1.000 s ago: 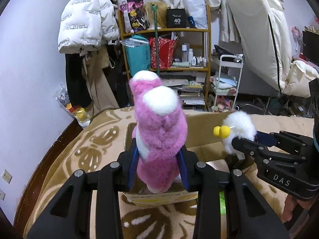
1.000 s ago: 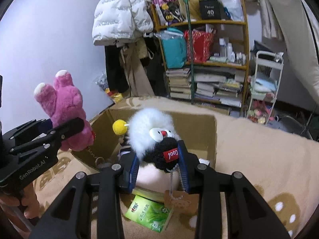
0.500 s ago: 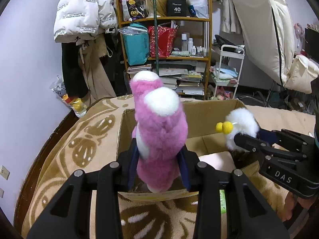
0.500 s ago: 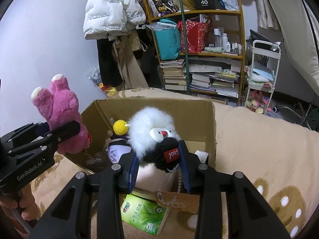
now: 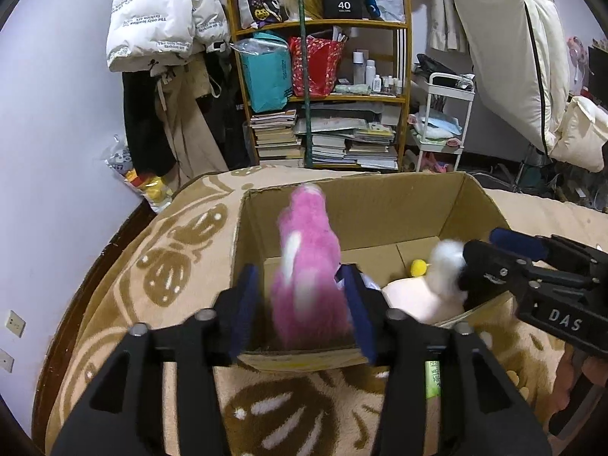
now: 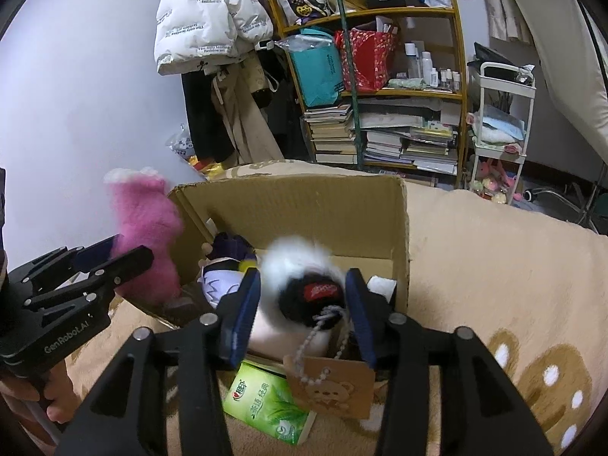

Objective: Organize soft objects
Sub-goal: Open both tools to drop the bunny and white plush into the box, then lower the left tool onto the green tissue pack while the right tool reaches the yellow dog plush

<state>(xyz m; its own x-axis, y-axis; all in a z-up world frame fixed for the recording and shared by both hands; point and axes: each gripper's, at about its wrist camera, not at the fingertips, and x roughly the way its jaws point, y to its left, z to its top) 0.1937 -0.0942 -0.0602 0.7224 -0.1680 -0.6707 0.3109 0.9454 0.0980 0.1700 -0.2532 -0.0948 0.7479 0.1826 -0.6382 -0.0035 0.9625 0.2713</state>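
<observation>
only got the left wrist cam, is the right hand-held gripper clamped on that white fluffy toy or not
observer: no, the right hand-held gripper has its jaws spread, and the white fluffy toy looks loose between them, over the cardboard box.
operator: anything dangling off it
observer: yes, a bead chain with a brown bear tag, which hangs in front of the box's near wall.
operator: and the green sliver i see low by the box
observer: that is a green tissue pack, lying on the blanket just outside the box, partly under the tag.
</observation>
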